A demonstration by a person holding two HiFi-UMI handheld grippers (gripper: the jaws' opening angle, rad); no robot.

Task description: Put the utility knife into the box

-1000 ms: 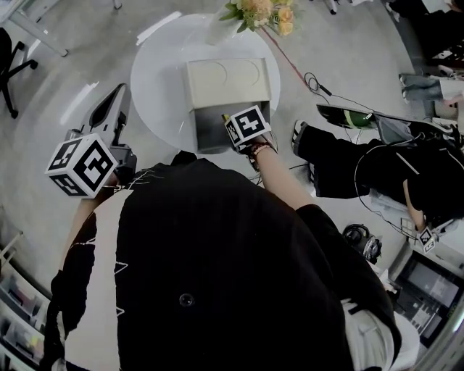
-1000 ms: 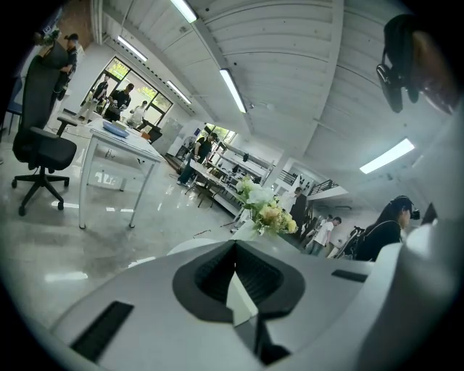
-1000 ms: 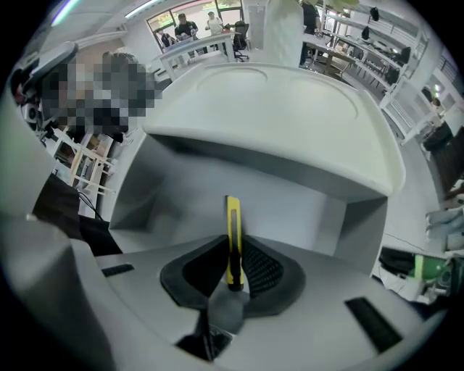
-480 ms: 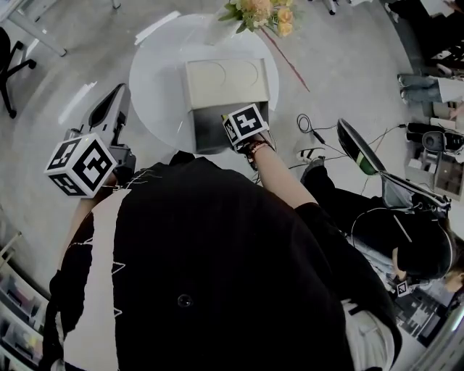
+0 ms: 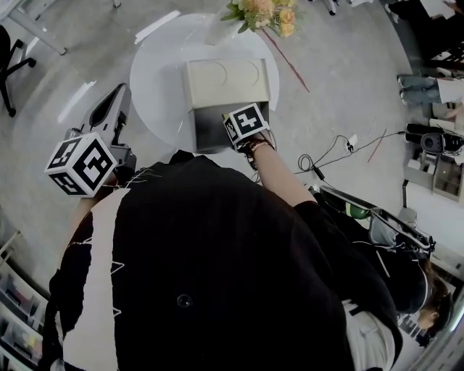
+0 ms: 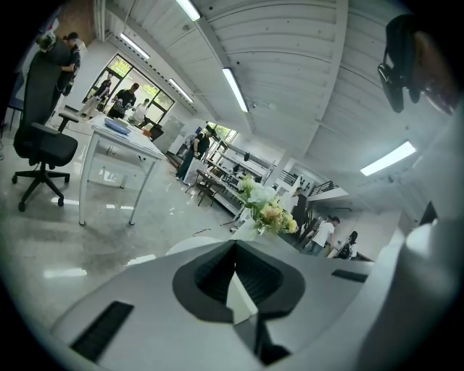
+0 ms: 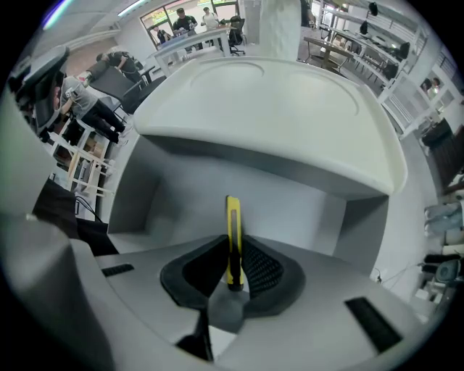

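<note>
A yellow utility knife (image 7: 232, 235) stands upright between the jaws of my right gripper (image 7: 232, 272), which is shut on it. Directly ahead lies the open grey box (image 7: 239, 196), its pale lid (image 7: 275, 109) tipped back. In the head view the right gripper (image 5: 246, 124) sits at the near rim of the box (image 5: 210, 130) on the round white table (image 5: 159, 72). My left gripper (image 5: 101, 119) hangs left of the table, away from the box. Its jaws (image 6: 233, 286) are pressed together with nothing between them.
A bouquet of pale flowers (image 5: 261, 13) stands at the table's far edge. A person (image 5: 384, 253) crouches at the right beside cables (image 5: 341, 145) on the floor. An office chair (image 6: 43, 138) and a white desk (image 6: 116, 141) stand further off.
Both grippers have stayed put. The person at the right has moved nearer along the floor, and the cables have shifted.
</note>
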